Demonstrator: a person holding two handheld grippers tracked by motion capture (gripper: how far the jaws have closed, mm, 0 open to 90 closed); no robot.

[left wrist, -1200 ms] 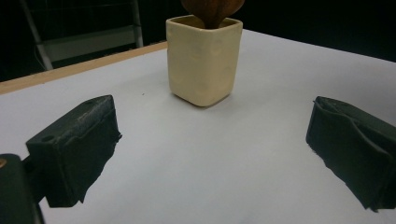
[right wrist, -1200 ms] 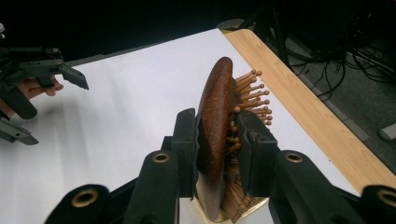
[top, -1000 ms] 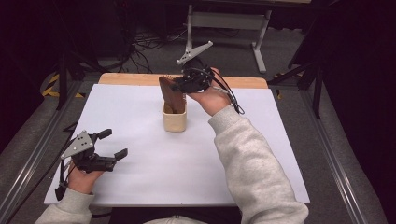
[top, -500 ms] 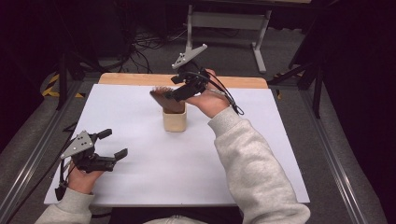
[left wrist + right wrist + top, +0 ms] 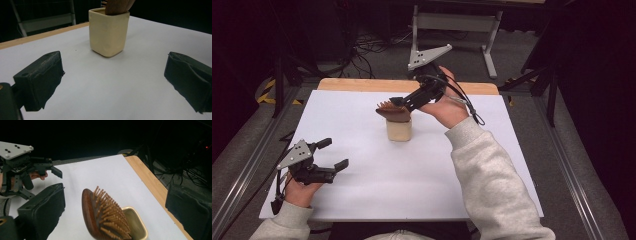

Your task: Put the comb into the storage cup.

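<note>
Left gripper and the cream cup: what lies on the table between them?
Nothing: between the left gripper and the cream cup lies bare white table, as the left gripper view shows.

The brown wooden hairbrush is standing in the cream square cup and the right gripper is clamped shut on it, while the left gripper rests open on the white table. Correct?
Not quite. The right gripper is open: the right gripper view shows its jaws spread wide on either side of the brown wooden hairbrush, not clamping it. The rest holds: the brush stands in the cream square cup, and the left gripper rests open on the white table.
</note>
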